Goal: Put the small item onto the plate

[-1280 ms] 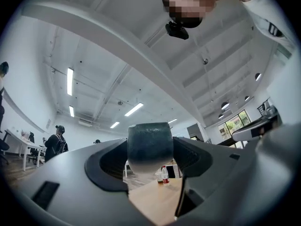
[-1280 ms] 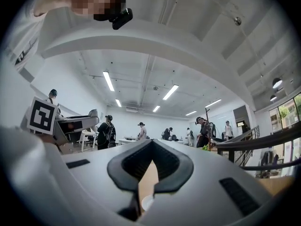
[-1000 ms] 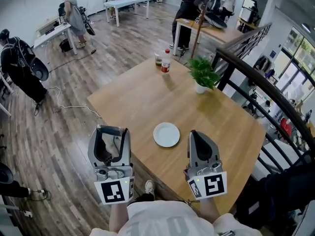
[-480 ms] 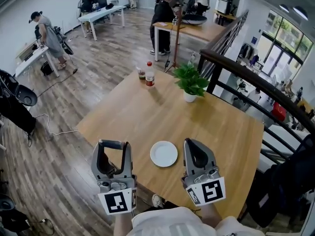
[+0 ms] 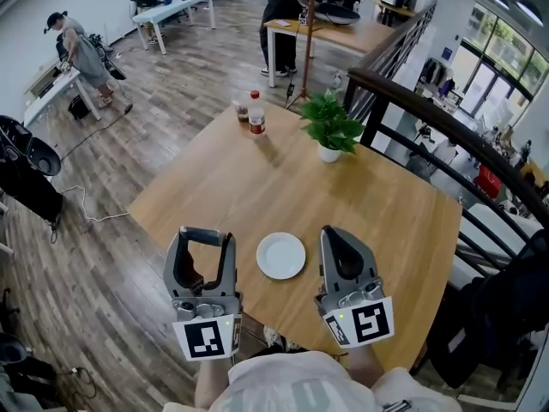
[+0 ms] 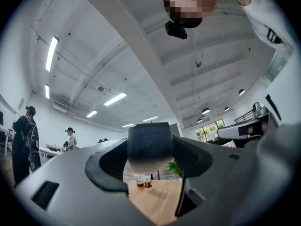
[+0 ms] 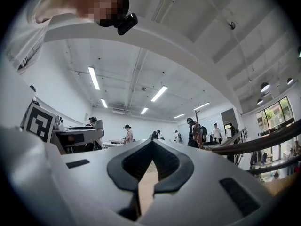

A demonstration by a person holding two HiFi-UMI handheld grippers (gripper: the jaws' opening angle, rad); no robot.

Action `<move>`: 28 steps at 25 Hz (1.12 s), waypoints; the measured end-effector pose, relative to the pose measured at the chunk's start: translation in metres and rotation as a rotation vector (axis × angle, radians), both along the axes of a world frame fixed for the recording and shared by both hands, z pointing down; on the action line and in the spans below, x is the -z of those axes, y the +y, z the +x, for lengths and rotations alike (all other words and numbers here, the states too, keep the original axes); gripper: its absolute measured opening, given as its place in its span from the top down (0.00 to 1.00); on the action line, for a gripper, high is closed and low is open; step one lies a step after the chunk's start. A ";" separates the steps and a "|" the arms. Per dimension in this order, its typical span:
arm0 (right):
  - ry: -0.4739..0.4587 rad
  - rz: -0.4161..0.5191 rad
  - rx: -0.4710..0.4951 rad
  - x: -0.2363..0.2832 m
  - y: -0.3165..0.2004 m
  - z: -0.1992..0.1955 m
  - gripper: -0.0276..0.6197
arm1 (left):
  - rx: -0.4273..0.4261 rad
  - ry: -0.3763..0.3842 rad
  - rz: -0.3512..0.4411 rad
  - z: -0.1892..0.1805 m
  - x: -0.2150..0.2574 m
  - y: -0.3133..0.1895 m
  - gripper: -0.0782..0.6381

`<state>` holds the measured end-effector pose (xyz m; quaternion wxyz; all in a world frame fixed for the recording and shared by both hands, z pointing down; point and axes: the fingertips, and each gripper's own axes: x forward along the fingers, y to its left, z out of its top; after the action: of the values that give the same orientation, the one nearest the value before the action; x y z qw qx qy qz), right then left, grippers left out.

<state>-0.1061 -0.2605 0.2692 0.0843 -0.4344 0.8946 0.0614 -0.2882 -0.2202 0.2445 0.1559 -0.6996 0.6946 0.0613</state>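
A white plate (image 5: 280, 256) lies empty near the front edge of the wooden table (image 5: 386, 221). My left gripper (image 5: 206, 240) hangs left of the plate, over the table's front left edge, shut on a small dark item (image 5: 204, 233). In the left gripper view the item (image 6: 149, 147) is a dark rounded block filling the gap between the jaws. My right gripper (image 5: 337, 235) is just right of the plate, above the table. Its jaws meet at the tips, with nothing between them, as the right gripper view (image 7: 151, 144) shows.
At the table's far side stand a red-labelled bottle (image 5: 256, 114), a glass (image 5: 241, 110) and a potted plant (image 5: 329, 129). A dark stair railing (image 5: 446, 140) runs along the right. People and white desks are on the wooden floor (image 5: 103, 256) beyond.
The head view has shifted a little, so table and plate sit slightly further left. Both grippers keep their places beside the plate, the left still holding the item.
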 end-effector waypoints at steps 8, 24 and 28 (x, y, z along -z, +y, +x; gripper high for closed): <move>-0.020 -0.004 0.004 0.004 -0.010 0.007 0.93 | -0.045 -0.052 -0.088 0.018 -0.013 -0.025 0.47; -0.003 -0.189 -0.063 -0.058 -0.028 0.042 0.93 | -0.262 -0.075 -0.724 0.084 -0.205 -0.109 0.47; 0.013 -0.238 -0.102 -0.074 -0.034 0.060 0.93 | -0.302 -0.064 -0.926 0.093 -0.265 -0.111 0.47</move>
<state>-0.0457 -0.2946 0.3437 0.0232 -0.4857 0.8730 -0.0383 -0.1956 -0.3313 0.5099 -0.1610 -0.7900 0.5346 -0.2535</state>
